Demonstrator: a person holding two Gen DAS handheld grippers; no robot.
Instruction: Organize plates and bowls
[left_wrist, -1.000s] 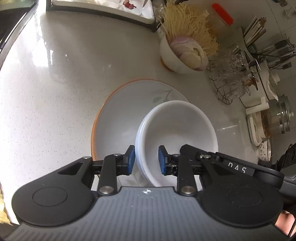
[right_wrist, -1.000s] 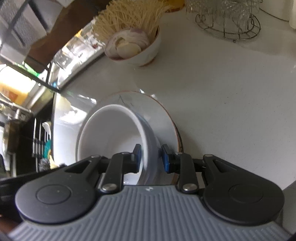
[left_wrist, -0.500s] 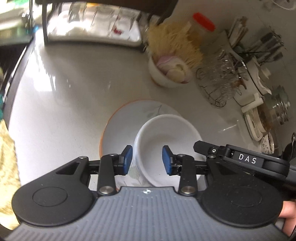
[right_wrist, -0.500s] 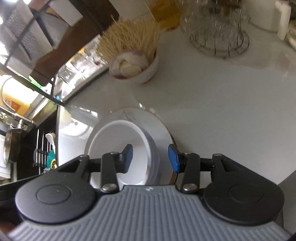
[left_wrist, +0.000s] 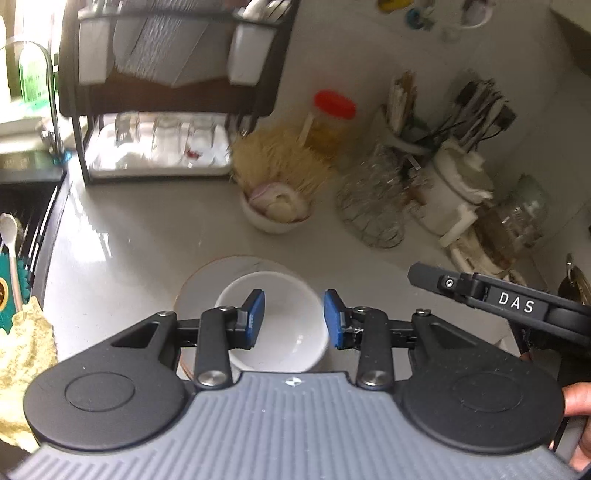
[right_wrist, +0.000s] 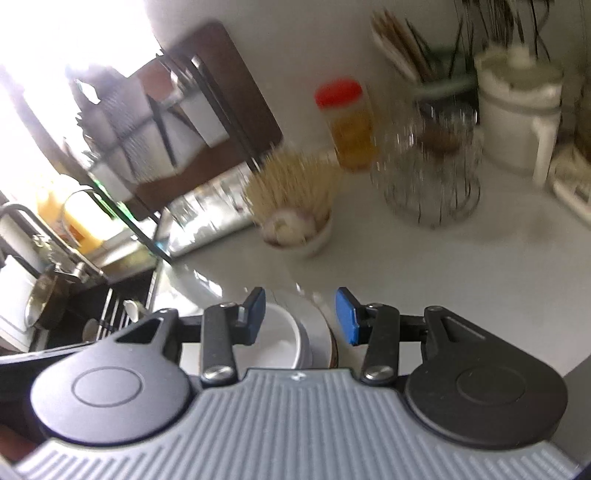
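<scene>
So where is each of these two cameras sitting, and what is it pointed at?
Left wrist: sits on the left gripper, looking down over its open fingers at the white bowl on the plate; the right gripper and a fingertip show.
Right wrist: sits on the right gripper, fingers open, facing the same stack.
Both share the bowl, the plate and the red-lidded jar.

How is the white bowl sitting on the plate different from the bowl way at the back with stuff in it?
The near white bowl is empty; the far bowl holds purple-and-white pieces that look like onion. The near bowl sits on an orange-rimmed plate; the far bowl sits straight on the counter. The near bowl looks like bowls nested together; the far bowl looks single. Both are white, round and upright.
</scene>
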